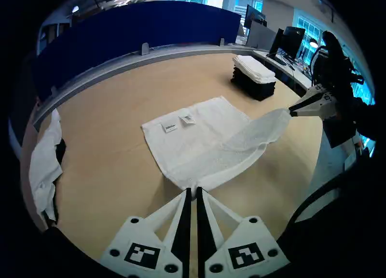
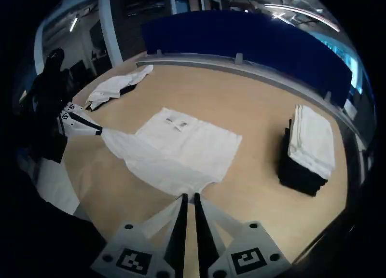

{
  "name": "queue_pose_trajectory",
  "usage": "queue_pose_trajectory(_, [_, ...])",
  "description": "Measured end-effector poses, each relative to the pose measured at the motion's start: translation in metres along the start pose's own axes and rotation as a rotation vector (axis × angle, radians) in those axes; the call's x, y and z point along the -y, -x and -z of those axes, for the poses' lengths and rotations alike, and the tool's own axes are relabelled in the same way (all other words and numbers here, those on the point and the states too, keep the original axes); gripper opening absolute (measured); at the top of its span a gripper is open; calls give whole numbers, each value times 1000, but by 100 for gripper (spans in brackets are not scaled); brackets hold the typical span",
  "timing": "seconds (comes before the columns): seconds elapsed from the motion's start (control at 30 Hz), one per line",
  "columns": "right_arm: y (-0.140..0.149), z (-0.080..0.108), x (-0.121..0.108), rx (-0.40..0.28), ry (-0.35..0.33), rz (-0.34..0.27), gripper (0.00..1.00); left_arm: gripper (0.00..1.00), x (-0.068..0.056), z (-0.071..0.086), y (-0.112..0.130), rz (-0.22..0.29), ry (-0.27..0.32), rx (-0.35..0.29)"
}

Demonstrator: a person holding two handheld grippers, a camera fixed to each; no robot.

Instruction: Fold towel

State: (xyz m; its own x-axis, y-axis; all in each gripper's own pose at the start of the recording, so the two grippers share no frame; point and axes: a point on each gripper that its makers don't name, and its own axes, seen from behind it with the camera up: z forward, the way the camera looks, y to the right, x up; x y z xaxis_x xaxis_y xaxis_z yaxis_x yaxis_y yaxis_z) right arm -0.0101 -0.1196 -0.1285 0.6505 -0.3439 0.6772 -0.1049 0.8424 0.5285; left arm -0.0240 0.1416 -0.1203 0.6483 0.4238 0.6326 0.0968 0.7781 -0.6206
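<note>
The left gripper (image 1: 193, 191) has its fingers pinched together on one corner of the white towel (image 1: 202, 133), and the right gripper (image 2: 189, 197) is clamped the same way on the neighbouring corner. The towel edge between them hangs raised above the wooden table (image 1: 120, 109) and is draped partway over the rest, which lies flat with two small labels (image 1: 170, 127) facing up. Beyond it stands a stack of folded towels (image 1: 254, 73), white on top of black. A loose white cloth (image 1: 44, 162) lies at the table's edge, and a blue partition (image 1: 135, 32) runs behind
</note>
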Motion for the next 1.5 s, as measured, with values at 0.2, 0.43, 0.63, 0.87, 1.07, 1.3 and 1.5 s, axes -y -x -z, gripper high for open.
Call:
queue_pose_trajectory(0.2, [-15, -9, -11, -15, 12, 10, 10, 7, 7, -5, -8, 37, 4, 0])
queue_pose_trajectory(0.43, [-33, -29, -28, -28, 28, 6, 10, 7, 22, -19, -24, 62, -12, -12])
queue_pose_trajectory(0.63, [-49, -46, -45, -39, 44, -3, 10, 7, 40, -37, -43, 73, -25, -25])
queue_pose_trajectory(0.87, [-58, -66, -61, -36, 57, -26, 10, 7, 60, -63, -64, 64, -22, -38])
queue_pose_trajectory(1.07, [-56, -79, -71, -19, 69, -53, 10, 7, 72, -84, -71, 45, -16, -26])
queue_pose_trajectory(1.3, [-54, -89, -76, -7, 75, -72, 10, 7, 74, -95, -68, 26, -10, -3])
queue_pose_trajectory(1.5, [-52, -98, -81, 11, 74, -82, 10, 7, 78, -103, -64, 28, -18, 14])
